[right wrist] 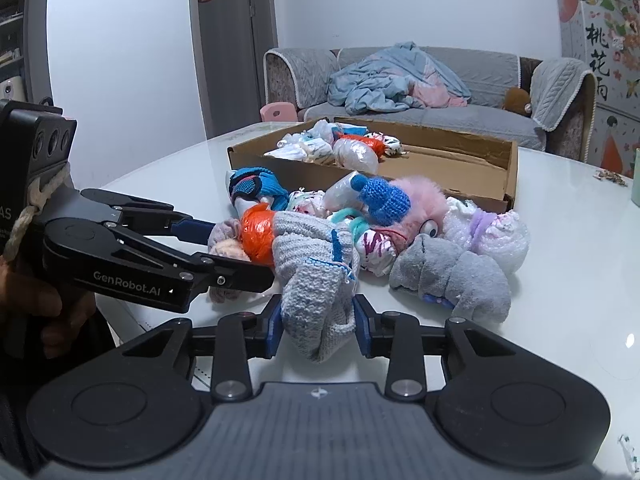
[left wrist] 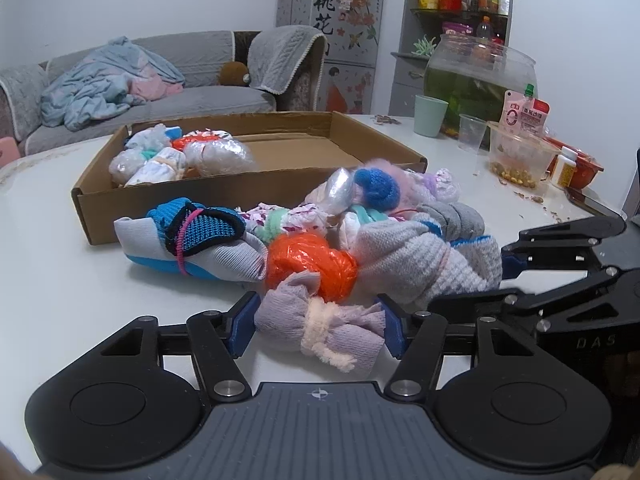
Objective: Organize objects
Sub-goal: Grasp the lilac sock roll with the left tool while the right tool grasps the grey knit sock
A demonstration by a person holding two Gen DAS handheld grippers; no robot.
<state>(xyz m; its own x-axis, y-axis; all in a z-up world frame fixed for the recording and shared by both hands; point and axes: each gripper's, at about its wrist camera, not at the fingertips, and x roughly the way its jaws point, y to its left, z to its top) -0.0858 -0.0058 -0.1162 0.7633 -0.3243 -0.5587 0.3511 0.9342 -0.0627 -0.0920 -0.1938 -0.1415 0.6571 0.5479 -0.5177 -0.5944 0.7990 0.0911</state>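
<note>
We see the left gripper (left wrist: pixel 320 330) clenched on a fuzzy lilac sock roll (left wrist: pixel 320 332) at six o'clock of the pile. The right gripper (right wrist: pixel 318 326) grips a ribbed grey knit bundle (right wrist: pixel 316 280); the cardboard box (left wrist: pixel 224 192) lies at twelve.

a: what sort of place is this?
b: a home, a lived-in living room. grey sofa (right wrist: pixel 424 92) with a crumpled blanket (right wrist: pixel 392 80), a fridge (left wrist: pixel 332 32) with flower stickers.
a: anything else?
b: a fishbowl (left wrist: pixel 478 80), cups and snacks on the white table (left wrist: pixel 60 280).
</note>
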